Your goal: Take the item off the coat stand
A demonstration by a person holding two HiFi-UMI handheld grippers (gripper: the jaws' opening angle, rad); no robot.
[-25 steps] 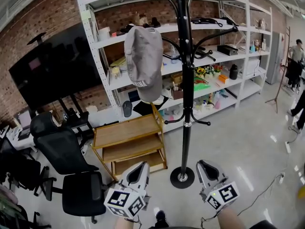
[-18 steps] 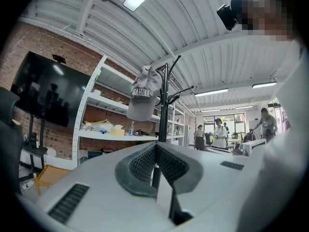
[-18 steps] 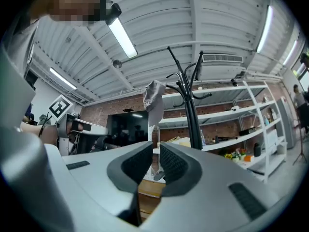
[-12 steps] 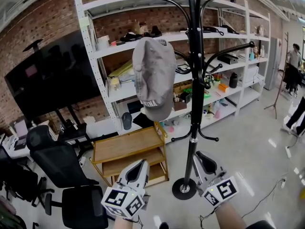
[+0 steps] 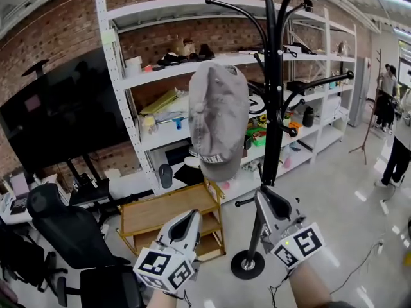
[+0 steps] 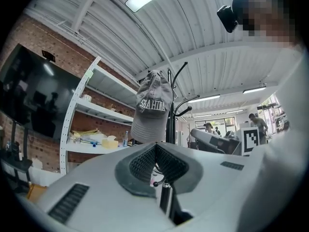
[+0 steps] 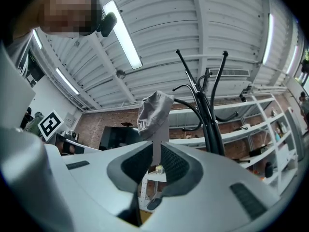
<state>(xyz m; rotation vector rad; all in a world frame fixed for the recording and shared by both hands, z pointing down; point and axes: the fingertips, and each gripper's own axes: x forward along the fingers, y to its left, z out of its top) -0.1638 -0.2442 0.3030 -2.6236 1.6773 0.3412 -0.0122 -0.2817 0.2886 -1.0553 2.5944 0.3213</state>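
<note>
Both grippers sit low in front of the person, clenched with nothing between their jaws. The left gripper point(image 5: 187, 223) is below the cap, and the right gripper point(image 5: 270, 204) overlaps the lower part of the pole in the head view; whether it touches the pole cannot be told.

The grey cap point(image 5: 218, 124) hangs well above them from an upper hook point(image 5: 239, 13) of the black coat stand point(image 5: 274, 108). It hangs on the left side of the pole and clear of it, with its lettered edge lowest. White shelving point(image 5: 114, 76) and a low wooden trolley point(image 5: 168, 205) stand behind.

The step in hand looks like the reach up to the cap. One gripper should probably open on the way up and close on the soft lower edge or side, where fabric folds easily into the pads. Because the hook curves upward, the cap likely needs lifting up and away from the pole. Tugging it down risks snagging it or rocking the stand. The right gripper could steady the pole.
</note>
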